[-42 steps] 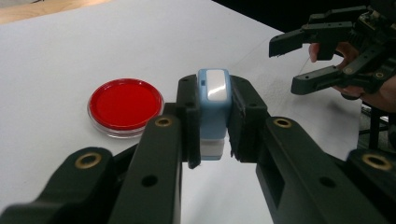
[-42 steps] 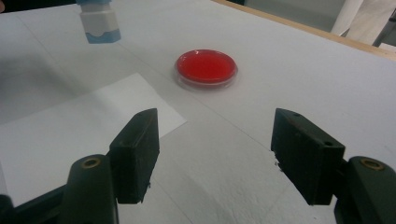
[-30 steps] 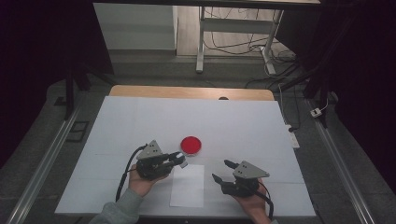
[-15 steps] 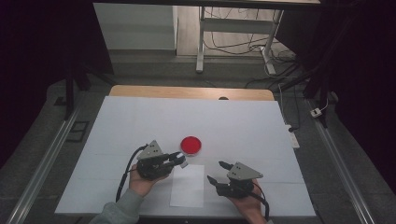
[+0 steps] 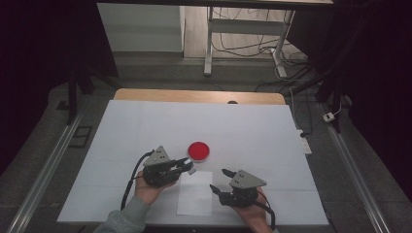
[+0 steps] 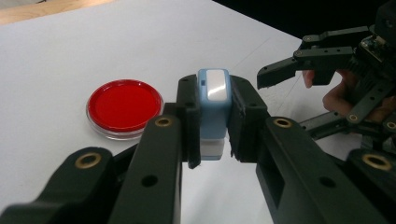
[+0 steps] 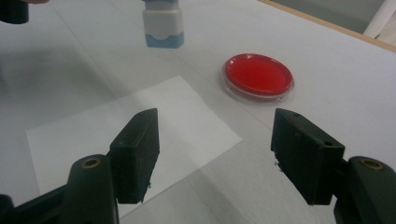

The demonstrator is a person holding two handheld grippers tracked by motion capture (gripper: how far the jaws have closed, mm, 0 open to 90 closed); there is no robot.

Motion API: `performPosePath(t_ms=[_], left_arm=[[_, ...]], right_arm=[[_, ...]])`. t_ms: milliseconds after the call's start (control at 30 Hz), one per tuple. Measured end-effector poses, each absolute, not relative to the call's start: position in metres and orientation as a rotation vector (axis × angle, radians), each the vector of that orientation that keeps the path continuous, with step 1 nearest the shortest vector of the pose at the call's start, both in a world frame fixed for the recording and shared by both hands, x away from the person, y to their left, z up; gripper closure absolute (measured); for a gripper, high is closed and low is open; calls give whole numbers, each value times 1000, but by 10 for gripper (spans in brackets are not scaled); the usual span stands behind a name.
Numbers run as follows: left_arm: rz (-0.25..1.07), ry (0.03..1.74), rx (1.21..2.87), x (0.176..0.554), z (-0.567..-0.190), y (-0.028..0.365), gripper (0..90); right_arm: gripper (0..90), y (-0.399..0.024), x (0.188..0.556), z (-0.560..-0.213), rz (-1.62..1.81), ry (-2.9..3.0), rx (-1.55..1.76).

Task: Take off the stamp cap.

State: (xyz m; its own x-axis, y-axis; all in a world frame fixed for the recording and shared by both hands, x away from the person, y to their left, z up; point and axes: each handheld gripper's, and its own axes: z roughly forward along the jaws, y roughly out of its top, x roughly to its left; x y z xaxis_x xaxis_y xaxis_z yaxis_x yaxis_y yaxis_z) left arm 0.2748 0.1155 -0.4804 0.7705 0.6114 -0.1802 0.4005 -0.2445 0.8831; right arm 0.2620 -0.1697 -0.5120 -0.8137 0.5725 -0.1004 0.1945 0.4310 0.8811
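Small blue-and-white stamp (image 6: 213, 109) (glossy top), clamped in left claw (image 6: 214, 121), right claw (image 7: 215, 154) agape

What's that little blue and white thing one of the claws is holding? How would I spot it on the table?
Start at the white table cover and find the round red dish near its middle. Just beside the dish, above the top edge of a white paper sheet, the left claw grips a small stamp-like block. It is the only pale blue thing there, with a white base.
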Motion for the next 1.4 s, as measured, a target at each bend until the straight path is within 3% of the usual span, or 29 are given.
performPosePath(t_ms=[1400], left_arm=[[232,760,1878,273,-483,106,758]], right_arm=[[326,-121,267,-520,1329,2316,633]])
